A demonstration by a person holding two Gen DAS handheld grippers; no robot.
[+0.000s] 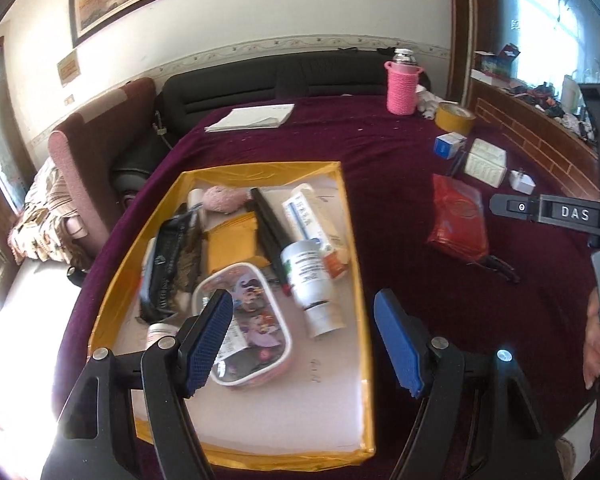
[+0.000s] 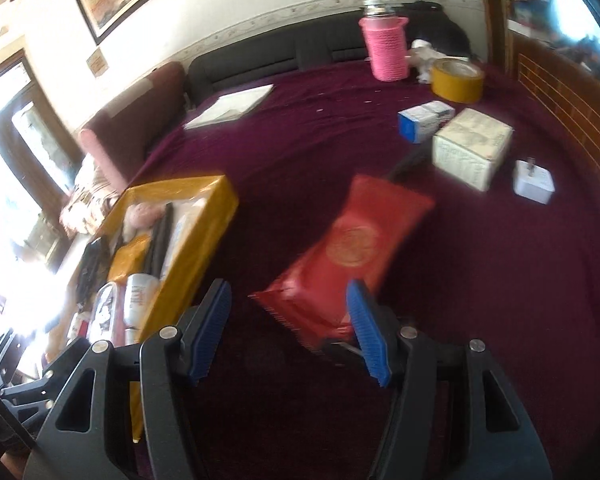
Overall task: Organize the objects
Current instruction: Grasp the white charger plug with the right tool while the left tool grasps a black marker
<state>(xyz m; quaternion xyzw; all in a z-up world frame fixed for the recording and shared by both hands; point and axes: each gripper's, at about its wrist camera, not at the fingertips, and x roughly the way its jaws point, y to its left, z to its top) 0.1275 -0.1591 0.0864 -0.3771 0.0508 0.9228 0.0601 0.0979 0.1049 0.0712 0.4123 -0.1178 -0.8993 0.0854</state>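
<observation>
Left gripper (image 1: 304,344) is hovering released over the near end of the yellow box (image 1: 366,320), holding nothing; a cartoon pouch (image 1: 246,320) is lying under its left finger. Right gripper (image 2: 290,328) is also spread wide and empty, and looks the nearer one to the red packet (image 2: 348,252). The packet is lying on the purple cloth (image 2: 480,280), right of the box, just ahead of the fingers. Its long axis is running from near-left to far-right, the crimped end pointing toward the right gripper.

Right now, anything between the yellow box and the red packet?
No. Only bare maroon cloth separates the yellow box from the red packet, clearest in the right wrist view; the left wrist view agrees.
</observation>
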